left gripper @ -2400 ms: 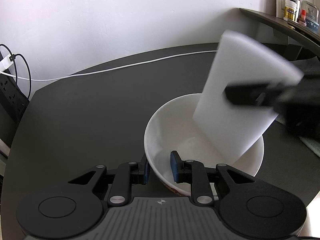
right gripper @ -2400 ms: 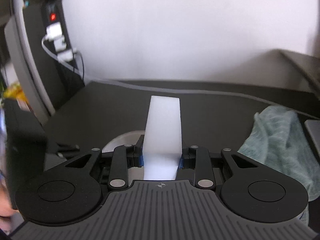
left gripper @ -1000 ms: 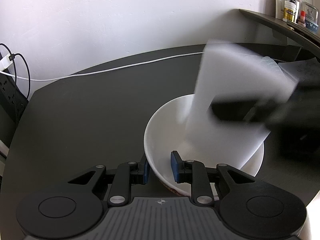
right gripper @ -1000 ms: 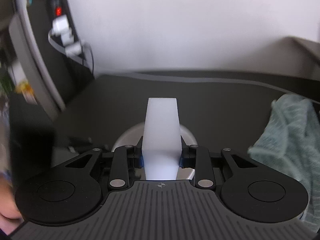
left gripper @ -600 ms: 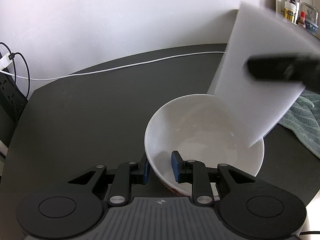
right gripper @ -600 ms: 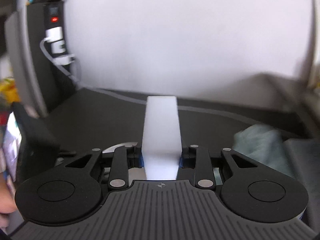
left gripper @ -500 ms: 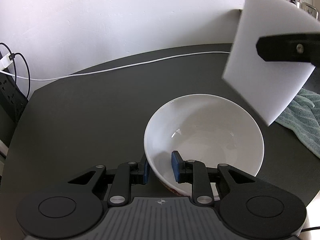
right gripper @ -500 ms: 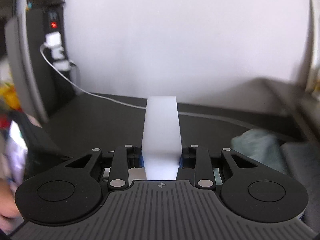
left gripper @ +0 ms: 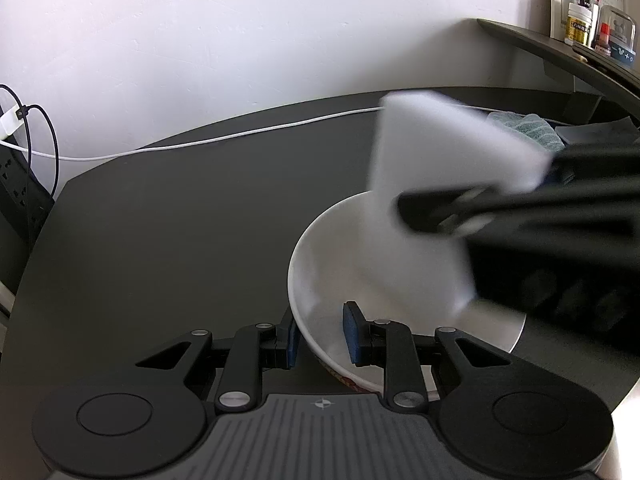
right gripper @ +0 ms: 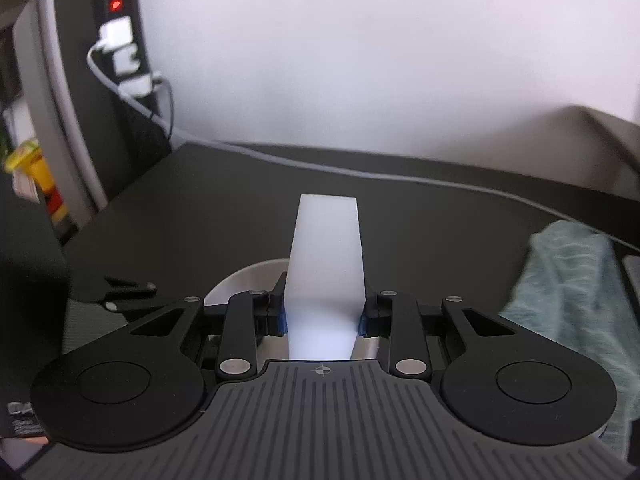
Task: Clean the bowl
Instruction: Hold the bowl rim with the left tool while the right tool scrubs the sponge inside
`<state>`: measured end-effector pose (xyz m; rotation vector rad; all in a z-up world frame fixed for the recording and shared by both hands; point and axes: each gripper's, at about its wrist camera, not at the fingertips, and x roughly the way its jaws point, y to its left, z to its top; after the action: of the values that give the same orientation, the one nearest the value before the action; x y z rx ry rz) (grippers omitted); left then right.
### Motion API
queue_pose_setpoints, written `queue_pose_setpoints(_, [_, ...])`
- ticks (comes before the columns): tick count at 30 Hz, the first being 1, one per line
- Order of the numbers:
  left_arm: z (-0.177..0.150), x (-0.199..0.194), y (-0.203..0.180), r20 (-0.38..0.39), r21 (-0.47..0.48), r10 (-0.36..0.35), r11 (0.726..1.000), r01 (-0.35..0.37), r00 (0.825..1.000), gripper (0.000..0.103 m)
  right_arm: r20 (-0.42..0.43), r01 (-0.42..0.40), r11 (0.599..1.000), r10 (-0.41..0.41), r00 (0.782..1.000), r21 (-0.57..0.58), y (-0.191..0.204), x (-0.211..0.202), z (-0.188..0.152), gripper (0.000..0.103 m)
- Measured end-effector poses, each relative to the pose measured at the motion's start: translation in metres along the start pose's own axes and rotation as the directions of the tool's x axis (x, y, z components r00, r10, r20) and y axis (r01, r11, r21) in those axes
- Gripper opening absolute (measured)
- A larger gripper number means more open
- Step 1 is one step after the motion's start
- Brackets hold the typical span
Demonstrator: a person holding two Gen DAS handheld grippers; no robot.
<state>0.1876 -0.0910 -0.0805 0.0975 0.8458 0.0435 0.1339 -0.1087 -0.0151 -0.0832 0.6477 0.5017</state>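
A white bowl [left gripper: 320, 276] stands on the dark table [left gripper: 180, 220]. My left gripper [left gripper: 319, 338] is shut on the bowl's near rim, one blue pad inside and one outside. A white sponge block [left gripper: 424, 184], blurred by motion, reaches down into the bowl from the right. My right gripper [right gripper: 323, 316] is shut on that sponge [right gripper: 326, 256], which sticks out forward over the bowl's rim [right gripper: 248, 274]. In the left wrist view the right gripper's black body covers the bowl's right side.
A teal cloth [right gripper: 576, 292] lies on the table to the right. A white cable [left gripper: 224, 138] runs along the table's far edge by the wall. A power strip [right gripper: 120, 40] hangs at the left. A shelf with small bottles [left gripper: 580, 20] sits at the far right.
The sponge, lifted clear above the bowl half a second ago, has come back down into it. The left gripper and the bowl have not moved.
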Motion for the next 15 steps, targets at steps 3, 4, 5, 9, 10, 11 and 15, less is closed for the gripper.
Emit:
queue_pose_setpoints(3, [-0.001, -0.003, -0.004, 0.0, 0.001, 0.002, 1.0, -0.002, 1.0, 0.025, 0.065, 0.001, 0.999, -0.003, 0.998, 0.033, -0.011, -0.026, 0.003, 0.031])
queue_pose_setpoints(4, [0.0, -0.005, -0.006, -0.003, 0.001, 0.004, 1.0, -0.004, 1.0, 0.025, 0.079, -0.005, 0.999, 0.002, 0.997, 0.036, -0.013, -0.034, 0.004, 0.031])
queue_pose_setpoints(5, [0.001, -0.006, -0.007, -0.009, -0.004, 0.005, 1.0, -0.005, 1.0, 0.024, 0.087, -0.015, 0.999, 0.013, 0.996, 0.033, -0.013, -0.039, 0.003, 0.031])
queue_pose_setpoints(9, [0.01, -0.021, -0.008, 0.065, 0.025, 0.009, 1.0, -0.011, 0.998, 0.024, 0.082, -0.054, 0.998, 0.05, 0.995, 0.043, -0.012, -0.039, 0.001, 0.031])
queue_pose_setpoints(10, [0.015, -0.026, -0.009, 0.088, 0.054, 0.011, 0.998, -0.016, 0.996, 0.024, 0.075, -0.061, 0.997, 0.057, 0.996, 0.053, -0.012, -0.034, 0.001, 0.031])
queue_pose_setpoints(11, [0.019, -0.028, -0.01, 0.101, 0.075, 0.011, 0.997, -0.018, 0.995, 0.024, 0.07, -0.071, 0.995, 0.066, 0.995, 0.07, -0.015, -0.03, 0.001, 0.031])
queue_pose_setpoints(15, [0.032, -0.02, -0.014, 0.075, 0.16, -0.06, 0.986, 0.047, 0.995, 0.024, 0.04, -0.114, 0.985, 0.11, 0.993, 0.126, -0.025, -0.011, -0.002, 0.031])
